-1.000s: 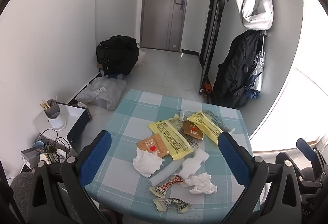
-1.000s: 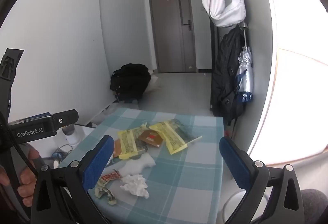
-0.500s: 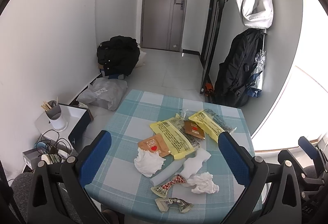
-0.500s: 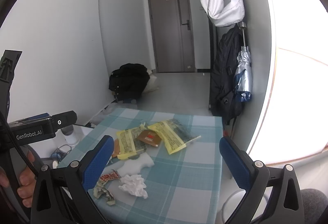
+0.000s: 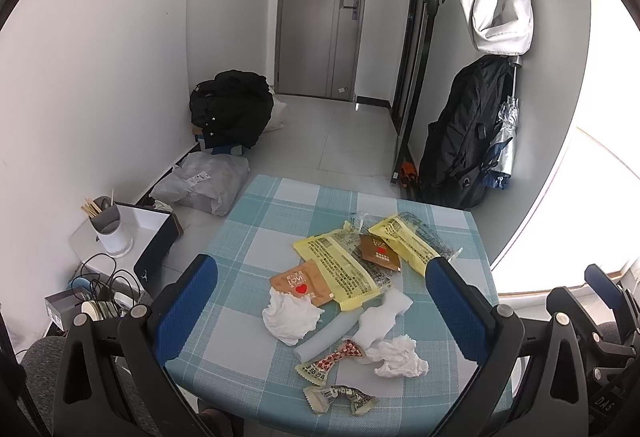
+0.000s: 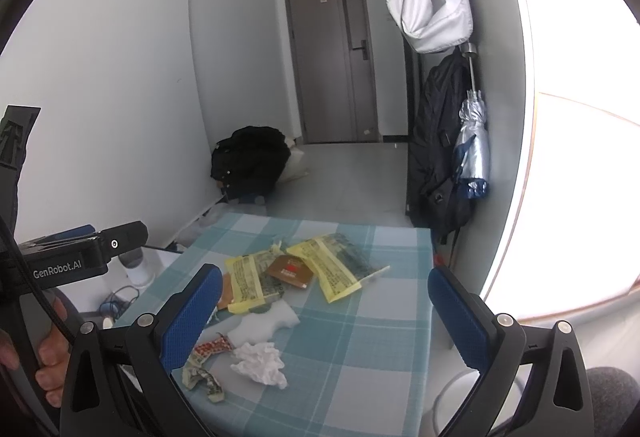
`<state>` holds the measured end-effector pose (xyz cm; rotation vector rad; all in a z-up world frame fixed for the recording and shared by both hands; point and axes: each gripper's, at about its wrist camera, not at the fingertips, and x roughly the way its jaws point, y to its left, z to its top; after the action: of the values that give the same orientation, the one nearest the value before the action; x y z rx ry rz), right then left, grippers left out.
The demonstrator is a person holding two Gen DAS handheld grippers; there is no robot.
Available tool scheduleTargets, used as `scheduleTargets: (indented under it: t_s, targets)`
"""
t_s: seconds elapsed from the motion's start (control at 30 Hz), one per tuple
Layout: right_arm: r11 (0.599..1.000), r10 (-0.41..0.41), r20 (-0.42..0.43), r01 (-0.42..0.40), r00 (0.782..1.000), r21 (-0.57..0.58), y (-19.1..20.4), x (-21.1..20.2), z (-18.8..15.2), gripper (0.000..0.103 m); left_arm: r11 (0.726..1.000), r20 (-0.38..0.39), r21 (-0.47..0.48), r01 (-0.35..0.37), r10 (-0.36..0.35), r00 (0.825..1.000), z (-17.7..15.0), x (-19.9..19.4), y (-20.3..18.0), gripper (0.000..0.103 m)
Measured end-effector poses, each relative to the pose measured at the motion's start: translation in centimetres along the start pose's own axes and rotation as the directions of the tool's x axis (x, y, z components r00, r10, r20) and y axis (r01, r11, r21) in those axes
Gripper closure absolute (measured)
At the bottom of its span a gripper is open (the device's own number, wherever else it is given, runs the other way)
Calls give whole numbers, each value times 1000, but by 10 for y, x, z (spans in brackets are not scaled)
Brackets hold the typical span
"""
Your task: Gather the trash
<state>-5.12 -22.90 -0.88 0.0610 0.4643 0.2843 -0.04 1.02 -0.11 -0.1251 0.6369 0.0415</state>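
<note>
Trash lies scattered on a small table with a blue checked cloth [image 5: 256,237]. Two yellow wrappers [image 5: 340,269] [image 6: 324,269], brown sachets [image 5: 304,283] [image 6: 290,271], crumpled white tissues [image 5: 292,315] [image 6: 260,361], a flat white piece [image 5: 384,315] and small printed candy wrappers [image 5: 340,397] [image 6: 202,377] are there. My left gripper [image 5: 320,301] hovers open above the near side of the pile. My right gripper [image 6: 324,317] is also open, held over the table's near right part, nothing between its fingers. The left gripper's body [image 6: 76,257] and a hand [image 6: 48,357] show at the left of the right wrist view.
A white bin's rim [image 6: 460,393] shows below the table's right edge. Left of the table stand a white box with a utensil cup [image 5: 108,233] and cables. Black bags [image 5: 232,109], a grey parcel [image 5: 204,185], a hanging backpack [image 5: 464,141] and a door [image 5: 320,9] lie beyond.
Both grippers have drifted slightly with the views shifting a little; the trash lies as before and both grippers stay open.
</note>
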Motion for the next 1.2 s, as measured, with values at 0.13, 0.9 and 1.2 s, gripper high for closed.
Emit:
scheduleTargets:
  t_s: [0.13, 0.9, 1.2]
  targets:
    - [1000, -1, 2, 1, 1000, 1, 0, 0, 1, 0, 1000, 0, 0, 1, -1, 1000, 0, 0, 0, 1]
    - [1000, 2, 3, -2, 1000, 4, 1, -1, 0, 0, 1000, 4, -2, -15, 15, 1000, -4, 2, -5, 1]
    - [1000, 23, -1, -23, 1000, 12, 2, 1, 1, 0, 1000, 3, -2, -14, 14, 1000, -6, 3, -6, 1]
